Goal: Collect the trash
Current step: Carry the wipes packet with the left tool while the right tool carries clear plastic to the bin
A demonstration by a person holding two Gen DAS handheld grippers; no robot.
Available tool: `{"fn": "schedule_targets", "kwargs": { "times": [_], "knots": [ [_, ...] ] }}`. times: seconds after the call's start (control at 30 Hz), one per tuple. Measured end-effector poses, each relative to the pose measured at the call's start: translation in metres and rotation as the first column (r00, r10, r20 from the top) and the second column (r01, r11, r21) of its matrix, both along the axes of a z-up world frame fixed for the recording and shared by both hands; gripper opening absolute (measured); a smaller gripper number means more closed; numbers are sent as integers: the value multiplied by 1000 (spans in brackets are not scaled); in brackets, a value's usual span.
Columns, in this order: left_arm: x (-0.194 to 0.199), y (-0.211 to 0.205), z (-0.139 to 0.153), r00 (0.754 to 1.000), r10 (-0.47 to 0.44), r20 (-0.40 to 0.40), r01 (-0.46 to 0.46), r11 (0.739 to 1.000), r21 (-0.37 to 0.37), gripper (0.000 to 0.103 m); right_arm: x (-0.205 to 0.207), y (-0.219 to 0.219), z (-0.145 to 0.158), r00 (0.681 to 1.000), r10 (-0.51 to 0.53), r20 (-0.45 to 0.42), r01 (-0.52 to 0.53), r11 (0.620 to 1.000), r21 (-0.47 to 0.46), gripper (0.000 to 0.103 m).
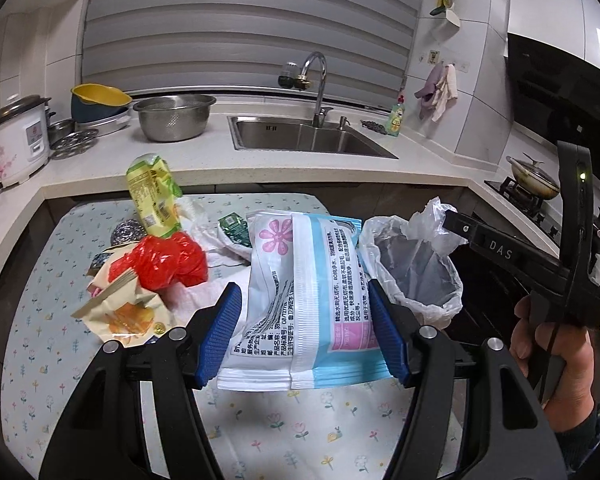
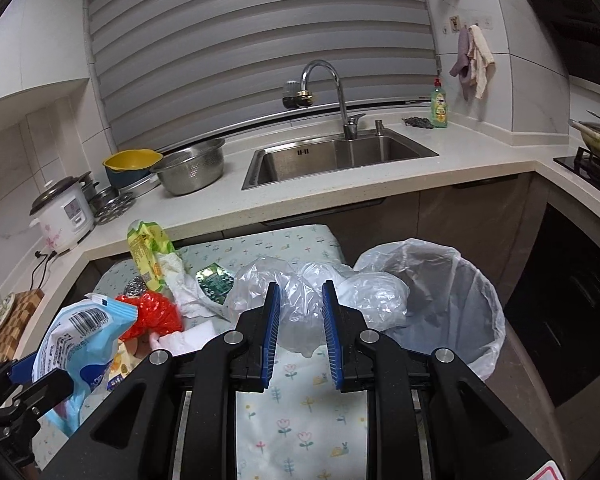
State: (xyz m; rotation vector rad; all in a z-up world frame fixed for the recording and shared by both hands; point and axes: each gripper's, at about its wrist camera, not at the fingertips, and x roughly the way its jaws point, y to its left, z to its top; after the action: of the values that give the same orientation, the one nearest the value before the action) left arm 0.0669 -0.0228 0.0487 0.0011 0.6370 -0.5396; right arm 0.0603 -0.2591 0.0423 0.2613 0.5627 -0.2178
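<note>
Left hand-held gripper (image 1: 306,316) pinches the wipes packet (image 1: 304,292); right hand-held gripper (image 2: 302,336) seemingly nips a clear plastic bag (image 2: 300,300), both raised beside the bin (image 2: 452,304) for dropping.

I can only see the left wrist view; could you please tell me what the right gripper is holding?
Observer: The right gripper has its jaws closed on a crumpled clear plastic bag, next to the lined bin.
Operator: Thank you. Is anything printed on the far end of my wipes pack?
Observer: Yes, the wipes pack shows a barcode near its top edge.
</note>
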Motion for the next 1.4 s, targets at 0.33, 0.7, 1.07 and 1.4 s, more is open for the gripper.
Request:
{"fn": "schedule_targets", "kwargs": {
  "times": [0.33, 0.7, 1.07, 1.4],
  "knots": [
    [13, -81, -9, 996, -90, -2, 90, 996, 21, 61, -16, -56, -19, 996, -79, -36, 80, 997, 24, 20],
    [42, -154, -42, 986, -159, -42, 162, 984, 74, 61, -12, -97, -58, 987, -124, -100, 129, 991, 45, 20],
    [79, -220, -71, 966, -245, -79, 251, 964, 84, 61, 13, -134, -87, 977, -165, -136, 173, 984, 50, 21],
    [112, -272, -97, 950, -292, -108, 303, 947, 104, 61, 37, -155, -113, 970, -186, -155, 198, 978, 64, 26]
  ]
}}
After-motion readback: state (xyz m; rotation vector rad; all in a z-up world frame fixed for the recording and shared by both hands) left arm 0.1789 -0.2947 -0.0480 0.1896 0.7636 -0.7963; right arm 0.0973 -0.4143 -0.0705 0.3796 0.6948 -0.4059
